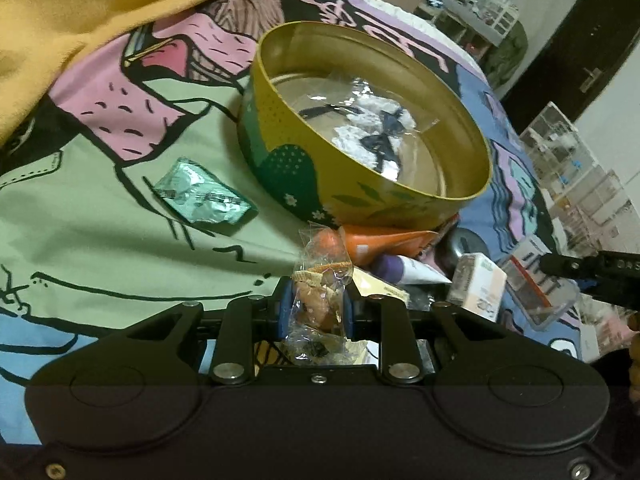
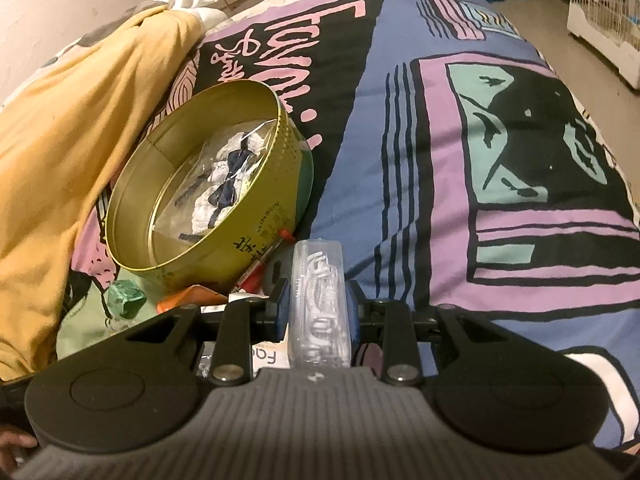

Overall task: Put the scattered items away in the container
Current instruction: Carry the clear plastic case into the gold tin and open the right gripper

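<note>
**Both grippers loaded, tin tilted: where the drop could fail**

The left gripper (image 1: 318,300) is clamped narrow on a clear-wrapped snack (image 1: 318,304), pads pressing the crinkled film. The right gripper (image 2: 318,304) is closed on a clear plastic case (image 2: 318,308) of white pieces. The tin (image 1: 360,120) lies at 12 o'clock from the left gripper and at 10 o'clock from the right; it already holds a clear bag (image 1: 360,128) with dark bows.

Likely trouble, as I judge it:
- The tin leans on the pile of items at its near side rather than sitting flat on the bedspread (image 1: 100,240). A bump on its rim, or a hard drop, could tip or slide it on the soft cloth.
- The left grip is mostly on loose wrapper, so the snack could slip or swing out before it is over the tin.
- The case is smooth and stands well clear of the pads; it could pivot or shoot out if squeezed unevenly.
- Both hands heading for the one tin could collide above it.
- The green packet (image 1: 204,196), at 10 o'clock from the left gripper, lies apart from the pile and is easy to miss.

Hard to make out: the pile at the tin's foot, an orange tube (image 1: 384,240), a white tube, a small box (image 1: 480,288) and a clear box, overlaps, and the gripper bodies cover its near part. What exactly props the tin is hidden. The case's contents and the tin's lettering are unclear. The yellow blanket (image 2: 60,160) may cover more items.
</note>
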`<state>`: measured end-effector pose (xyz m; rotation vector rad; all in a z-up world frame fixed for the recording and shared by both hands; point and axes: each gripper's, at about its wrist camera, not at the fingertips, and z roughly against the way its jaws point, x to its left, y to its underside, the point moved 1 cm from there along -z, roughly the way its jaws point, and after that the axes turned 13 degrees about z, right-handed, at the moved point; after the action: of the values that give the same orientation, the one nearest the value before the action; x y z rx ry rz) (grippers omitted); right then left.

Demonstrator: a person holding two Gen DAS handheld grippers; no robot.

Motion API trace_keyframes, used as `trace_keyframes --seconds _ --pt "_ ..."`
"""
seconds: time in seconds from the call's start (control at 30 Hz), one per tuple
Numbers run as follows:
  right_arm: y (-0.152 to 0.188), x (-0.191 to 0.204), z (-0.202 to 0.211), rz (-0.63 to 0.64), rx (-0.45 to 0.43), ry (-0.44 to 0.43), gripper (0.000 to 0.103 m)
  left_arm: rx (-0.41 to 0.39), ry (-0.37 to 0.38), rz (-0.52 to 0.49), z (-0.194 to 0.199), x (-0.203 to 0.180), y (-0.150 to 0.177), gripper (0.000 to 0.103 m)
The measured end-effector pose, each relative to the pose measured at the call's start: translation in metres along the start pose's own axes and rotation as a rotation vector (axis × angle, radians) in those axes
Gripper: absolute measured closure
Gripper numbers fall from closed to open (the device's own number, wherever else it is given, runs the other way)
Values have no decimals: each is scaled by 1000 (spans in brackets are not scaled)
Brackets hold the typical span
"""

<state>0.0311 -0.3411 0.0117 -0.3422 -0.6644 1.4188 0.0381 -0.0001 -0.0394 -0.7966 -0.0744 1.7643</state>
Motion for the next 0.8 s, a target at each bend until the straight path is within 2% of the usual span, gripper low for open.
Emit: trace_keyframes --seconds 0.2,0.5,0.8 --pt "-4 12 8 53 -12 28 71 -25 -7 54 1 8 -5 80" --pt "-10 34 16 113 -9 20 71 -52 7 45 5 6 -6 80" --pt "-33 62 30 176 -51 1 71 -47 10 30 5 5 -5 80"
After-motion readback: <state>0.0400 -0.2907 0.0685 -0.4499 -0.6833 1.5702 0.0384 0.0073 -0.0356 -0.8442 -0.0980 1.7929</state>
